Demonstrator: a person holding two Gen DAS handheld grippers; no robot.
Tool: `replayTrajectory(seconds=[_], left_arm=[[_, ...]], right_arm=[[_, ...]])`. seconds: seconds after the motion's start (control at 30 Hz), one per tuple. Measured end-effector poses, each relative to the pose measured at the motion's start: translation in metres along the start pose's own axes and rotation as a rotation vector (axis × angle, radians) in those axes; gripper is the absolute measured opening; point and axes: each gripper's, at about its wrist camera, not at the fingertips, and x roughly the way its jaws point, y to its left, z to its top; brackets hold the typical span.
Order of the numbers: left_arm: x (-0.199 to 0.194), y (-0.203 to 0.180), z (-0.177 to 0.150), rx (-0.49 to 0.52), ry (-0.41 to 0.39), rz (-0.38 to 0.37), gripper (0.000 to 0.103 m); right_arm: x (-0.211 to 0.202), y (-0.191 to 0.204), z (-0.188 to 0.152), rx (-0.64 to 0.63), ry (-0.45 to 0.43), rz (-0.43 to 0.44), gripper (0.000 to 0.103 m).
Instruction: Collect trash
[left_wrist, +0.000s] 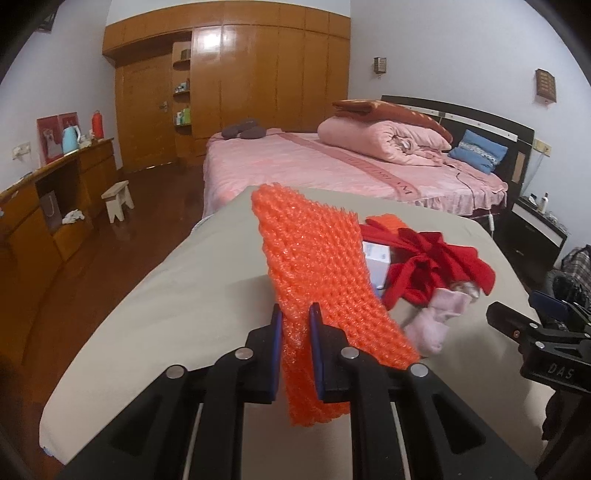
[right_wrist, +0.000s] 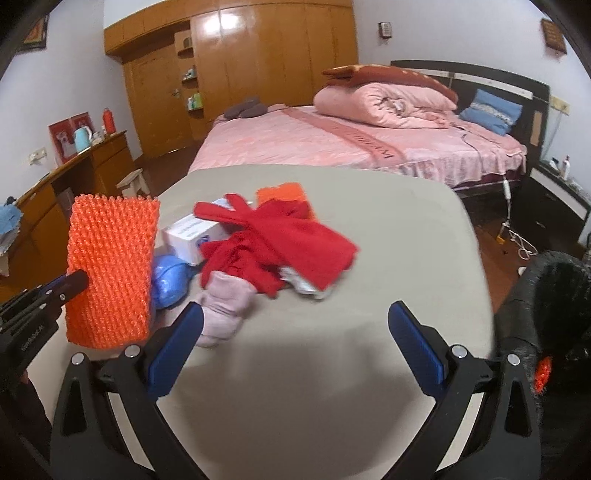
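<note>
My left gripper (left_wrist: 295, 314) is shut on an orange foam net sleeve (left_wrist: 314, 266), which stands up out of the jaws above the beige table (left_wrist: 166, 295). The right wrist view shows the same sleeve (right_wrist: 110, 266) at the left, held by the left gripper (right_wrist: 72, 282). My right gripper (right_wrist: 295, 314) is open over bare tabletop, with nothing between its fingers. Beyond it lies a pile: red cloth (right_wrist: 280, 243), a white box (right_wrist: 192, 232), a blue plastic bag (right_wrist: 170, 277), a pink sock (right_wrist: 225, 310) and a second orange net piece (right_wrist: 282, 192).
A black trash bag (right_wrist: 546, 295) with an orange scrap in it hangs at the table's right edge. A pink bed (left_wrist: 332, 166) stands behind the table. A wooden dresser (left_wrist: 55, 192) and a stool (left_wrist: 118, 199) are at the left, a nightstand (left_wrist: 535, 229) at the right.
</note>
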Motion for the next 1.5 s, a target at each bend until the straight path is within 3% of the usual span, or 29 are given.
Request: replayTrajectory(seconds=[0.47,0.53,0.67,0.73,0.9,1.5], left_arm=[[0.004,0.025,-0.008,-0.029,0.008,0.023,0.014],[0.005,0.027,-0.009,-0.034,0.01,0.02,0.014],[0.006,0.028,-0.01,-0.034,0.011,0.016,0.014],[0.006,0.028,-0.011,-0.035,0.012,0.01,0.014],[0.001,0.024,-0.01,-0.035,0.003,-0.007,0.014],[-0.027,-0.031,0.012,0.014,-0.051,-0.147,0.014]], right_arm=[[0.036,0.042,0.004,-0.055,0.068,0.039,0.094],[0.041,0.046,0.003,-0.065,0.089,0.05,0.075],[0.045,0.048,0.0,-0.057,0.131,0.091,0.057],[0.042,0.05,-0.002,-0.068,0.139,0.117,0.043],[0.028,0.051,-0.001,-0.08,0.132,0.148,0.026],[-0.045,-0.003,0.014,-0.003,0.001,0.114,0.025]])
